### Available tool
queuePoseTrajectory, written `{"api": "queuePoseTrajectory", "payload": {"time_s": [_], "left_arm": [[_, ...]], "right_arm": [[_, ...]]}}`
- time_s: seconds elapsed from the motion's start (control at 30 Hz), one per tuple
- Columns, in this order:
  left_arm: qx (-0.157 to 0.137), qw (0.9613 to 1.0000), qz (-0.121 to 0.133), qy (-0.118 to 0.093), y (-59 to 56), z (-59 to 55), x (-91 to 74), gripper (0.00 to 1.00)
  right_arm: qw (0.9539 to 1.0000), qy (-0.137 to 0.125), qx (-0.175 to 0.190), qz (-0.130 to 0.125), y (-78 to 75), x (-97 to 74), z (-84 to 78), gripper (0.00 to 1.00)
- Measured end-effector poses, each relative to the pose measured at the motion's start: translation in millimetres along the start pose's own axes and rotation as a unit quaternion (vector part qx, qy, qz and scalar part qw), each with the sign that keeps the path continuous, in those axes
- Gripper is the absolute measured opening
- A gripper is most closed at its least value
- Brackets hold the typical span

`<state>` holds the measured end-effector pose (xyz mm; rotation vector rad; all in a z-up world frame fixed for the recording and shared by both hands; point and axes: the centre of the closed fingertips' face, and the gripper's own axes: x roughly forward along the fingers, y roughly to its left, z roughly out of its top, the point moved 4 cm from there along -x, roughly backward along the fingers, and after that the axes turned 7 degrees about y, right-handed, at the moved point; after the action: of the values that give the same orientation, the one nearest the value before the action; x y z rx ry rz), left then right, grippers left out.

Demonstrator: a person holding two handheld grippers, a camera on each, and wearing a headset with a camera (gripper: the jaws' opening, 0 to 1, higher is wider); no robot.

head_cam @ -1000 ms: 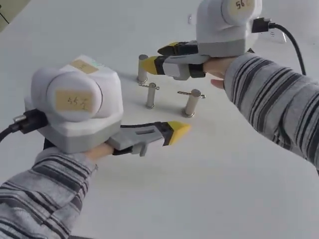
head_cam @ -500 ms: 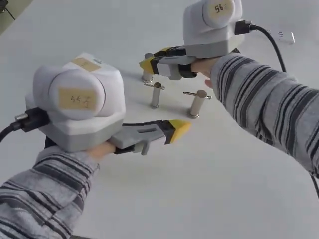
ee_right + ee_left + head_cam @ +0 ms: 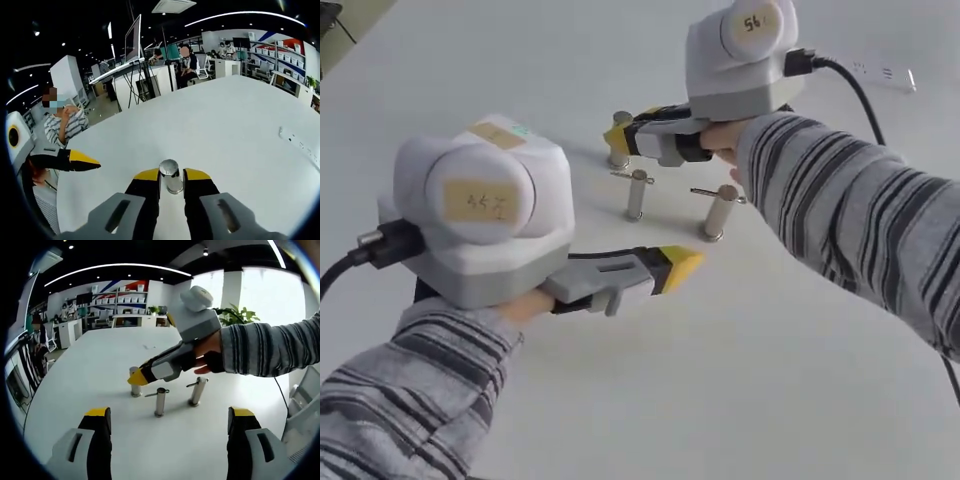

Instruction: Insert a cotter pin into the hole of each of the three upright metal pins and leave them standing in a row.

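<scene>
The right gripper [image 3: 172, 174] clamps the far metal pin [image 3: 170, 184], at 11 o'clock from the cottered middle pin [image 3: 637, 195], presumably steadying it upright; the left gripper [image 3: 170, 412] hovers at 7 o'clock, wide open, empty.

Looking down on the row of pins [image 3: 637, 195] from the head, near. Facing that row low across the desk [image 3: 90, 370] from the left tool [image 3: 678, 266], sharing all three pins. Crowding the row's end pin [image 3: 170, 176] from the right tool [image 3: 618, 137].
</scene>
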<state>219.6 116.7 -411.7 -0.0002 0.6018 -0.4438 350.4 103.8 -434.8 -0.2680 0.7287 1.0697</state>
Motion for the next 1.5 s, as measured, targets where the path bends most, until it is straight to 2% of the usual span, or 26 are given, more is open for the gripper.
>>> {"api": "queuePoseTrajectory", "payload": {"time_s": [0.3,0.63,0.73,0.83,1.1,1.3,1.5], "left_arm": [[0.001,1.0,-0.001,0.003,-0.2,-1.2,1.3,0.96],[0.002,1.0,0.008,0.002,3.0,-1.4,1.1,0.95],[0.006,0.9999,0.008,0.005,2.5,-1.9,1.3,0.95],[0.007,0.9999,0.006,0.005,1.6,-2.0,1.5,0.95],[0.012,0.9999,0.005,0.004,-0.2,-1.1,1.2,0.97],[0.017,0.9998,-0.007,0.002,-7.0,0.5,1.0,0.99],[0.03,0.9995,-0.007,0.0,-9.4,2.4,0.0,0.99]], "right_arm": [[1.0,0.0,-0.001,0.001,-1.1,1.1,0.4,0.1],[0.9997,0.001,-0.023,0.003,-3.5,-2.7,1.1,0.08],[0.9995,0.005,-0.032,-0.003,-4.6,-5.3,-1.1,0.08],[0.9993,0.013,-0.033,-0.011,-6.8,-13.2,-3.4,0.08],[0.9991,0.013,-0.029,-0.029,-18.8,-38.3,-14.2,0.08],[0.9985,0.017,-0.021,-0.047,-31.5,-60.5,-30.7,0.08],[0.9976,0.022,-0.023,-0.062,-40.8,-84.7,-48.2,0.08]]}}
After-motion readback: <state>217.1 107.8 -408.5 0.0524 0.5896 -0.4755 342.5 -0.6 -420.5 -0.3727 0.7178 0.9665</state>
